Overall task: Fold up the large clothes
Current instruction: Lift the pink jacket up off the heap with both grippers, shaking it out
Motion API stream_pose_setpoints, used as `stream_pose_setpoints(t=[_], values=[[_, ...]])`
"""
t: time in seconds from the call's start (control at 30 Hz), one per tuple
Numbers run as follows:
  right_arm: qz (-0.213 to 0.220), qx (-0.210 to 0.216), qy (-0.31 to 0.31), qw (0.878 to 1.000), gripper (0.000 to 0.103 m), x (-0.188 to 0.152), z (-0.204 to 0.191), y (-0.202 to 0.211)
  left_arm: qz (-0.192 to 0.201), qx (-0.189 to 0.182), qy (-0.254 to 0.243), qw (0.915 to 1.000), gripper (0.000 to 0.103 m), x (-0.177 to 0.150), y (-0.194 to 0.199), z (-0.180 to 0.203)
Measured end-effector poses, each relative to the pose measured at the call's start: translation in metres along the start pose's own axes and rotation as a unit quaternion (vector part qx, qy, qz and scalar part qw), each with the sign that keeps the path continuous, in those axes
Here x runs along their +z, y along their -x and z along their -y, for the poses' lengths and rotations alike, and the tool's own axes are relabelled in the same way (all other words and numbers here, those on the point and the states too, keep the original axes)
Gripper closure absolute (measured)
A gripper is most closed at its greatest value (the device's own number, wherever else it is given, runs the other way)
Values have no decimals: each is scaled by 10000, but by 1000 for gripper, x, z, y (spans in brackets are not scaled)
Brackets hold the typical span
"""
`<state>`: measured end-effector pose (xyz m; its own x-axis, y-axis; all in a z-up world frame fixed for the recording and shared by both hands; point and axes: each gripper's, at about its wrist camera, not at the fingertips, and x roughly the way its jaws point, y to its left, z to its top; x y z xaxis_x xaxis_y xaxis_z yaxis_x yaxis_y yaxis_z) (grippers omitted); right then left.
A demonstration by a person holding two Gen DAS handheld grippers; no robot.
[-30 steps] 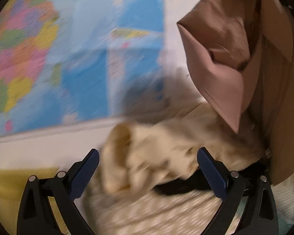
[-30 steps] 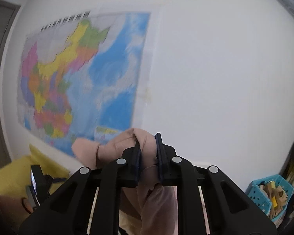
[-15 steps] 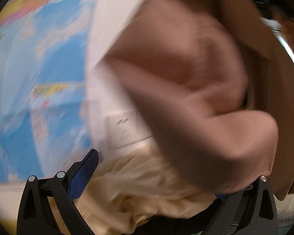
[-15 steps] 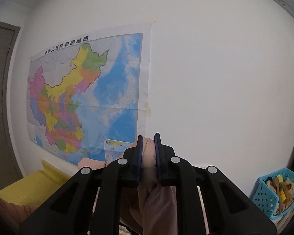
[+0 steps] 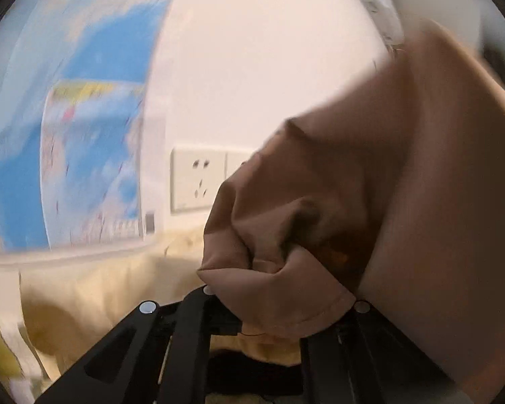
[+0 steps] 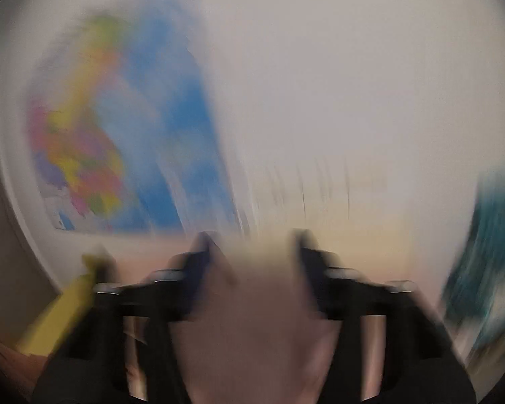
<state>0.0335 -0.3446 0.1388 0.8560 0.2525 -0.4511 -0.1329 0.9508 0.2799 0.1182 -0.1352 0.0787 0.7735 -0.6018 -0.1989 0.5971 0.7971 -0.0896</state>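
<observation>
We see the left claw (image 5: 279, 306) closing, its jaws pinching a bunched fold of the brown garment (image 5: 370, 202), which hangs to the right before the wall socket (image 5: 198, 181). The blurred right claw (image 6: 252, 245) is opening, jaws apart, with pinkish cloth (image 6: 259, 320) lying between them.

The left tool (image 5: 252, 306) is closing, a bunched fold of the brown garment (image 5: 320, 229) between its jaws. Behind it hang a blurred blue map (image 5: 84, 118) and a white wall socket (image 5: 198, 181); cream cloth (image 5: 101, 286) lies below.
</observation>
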Motion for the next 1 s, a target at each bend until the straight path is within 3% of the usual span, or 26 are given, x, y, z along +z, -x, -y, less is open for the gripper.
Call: stream_pose_setpoints(t=[0.07,0.13,0.17,0.2,0.3,0.47,0.57,0.63,0.67,0.7,0.73,0.77,0.83,0.93,1.0], values=[[-382,-170,-155,9990,55,-51,25,-18,-44,37,37,10000,95,-3,10,-5],[-436,-218,-102,9988,51,-75,26,-13,-94,124,-156,9998,95,-4,13,0],[-421,-171,-44,9990,43,-86,22,-8,-103,143,-204,9996,94,-3,12,-2],[-376,-191,16,9991,25,-98,11,0,-129,185,-261,9994,94,-2,9,0],[-116,-22,356,9993,6,-118,-27,21,-156,255,-357,9989,94,-9,-6,-12],[22,239,407,9989,6,-155,-80,32,-227,299,-415,9984,94,-8,-8,-13],[3,-45,493,9988,6,-167,-101,18,-221,304,-508,9980,93,-7,-7,-10],[-113,-509,539,9972,14,-165,-105,-4,-225,301,-560,9977,93,-6,-6,-8],[-112,-637,584,9962,30,-165,-105,-12,-235,296,-563,9977,93,-5,-5,-8],[-158,-804,617,9947,64,-163,-103,-21,-257,293,-567,9976,93,-5,-5,-8],[-292,-962,613,9930,83,-160,-99,-27,-289,275,-566,9976,93,-5,-5,-8],[-369,-949,544,9933,96,-156,-96,-30,-308,264,-565,9976,93,-4,-5,-9],[-123,-861,358,9956,96,-139,-82,-5,-344,205,-619,9973,90,-5,-1,-10],[571,-1061,477,9916,96,-103,-75,54,-229,126,-690,9973,66,-5,12,-12],[1028,-1240,573,9853,96,-72,-73,96,-36,2,-742,9972,32,-4,23,-10]])
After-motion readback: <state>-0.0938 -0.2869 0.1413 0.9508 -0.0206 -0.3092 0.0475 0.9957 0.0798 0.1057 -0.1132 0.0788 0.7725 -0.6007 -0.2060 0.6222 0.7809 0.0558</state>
